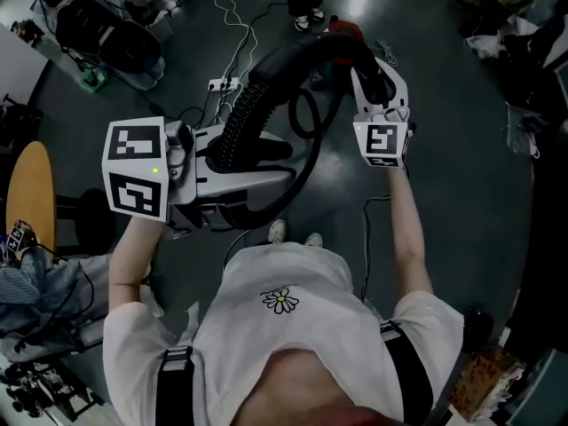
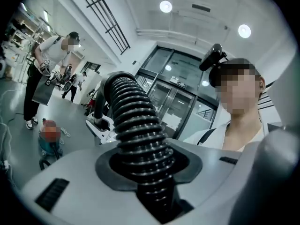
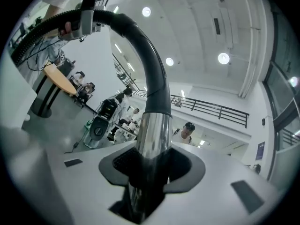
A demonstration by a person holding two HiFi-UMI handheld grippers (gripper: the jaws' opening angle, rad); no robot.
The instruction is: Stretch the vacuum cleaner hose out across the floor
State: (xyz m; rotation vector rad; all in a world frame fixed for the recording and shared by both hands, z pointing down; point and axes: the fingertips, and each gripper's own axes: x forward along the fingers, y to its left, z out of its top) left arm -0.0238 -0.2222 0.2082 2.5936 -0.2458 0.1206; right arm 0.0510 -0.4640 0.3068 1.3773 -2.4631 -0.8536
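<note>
Both forearms (image 1: 404, 229) raised in front of chest, elbows bent. L gripper (image 1: 248, 174) points across the body, jaws clamped on the black ribbed vacuum hose (image 1: 244, 118). R gripper (image 1: 373, 82) points away from the person, jaws tight on the shiny chrome tube (image 3: 152, 135) at the hose's curved black end. Hose arcs btwn them, above the dark grey floor (image 1: 453, 193).

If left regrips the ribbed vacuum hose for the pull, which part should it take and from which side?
Take the ribbed hose on the run beside the left gripper, jaws square across it: the ridges should keep the pads from sliding along. Come from the outer side of its arch, where the curve lies open. The shiny metal tube in the right gripper is smooth, likely slippier.
</note>
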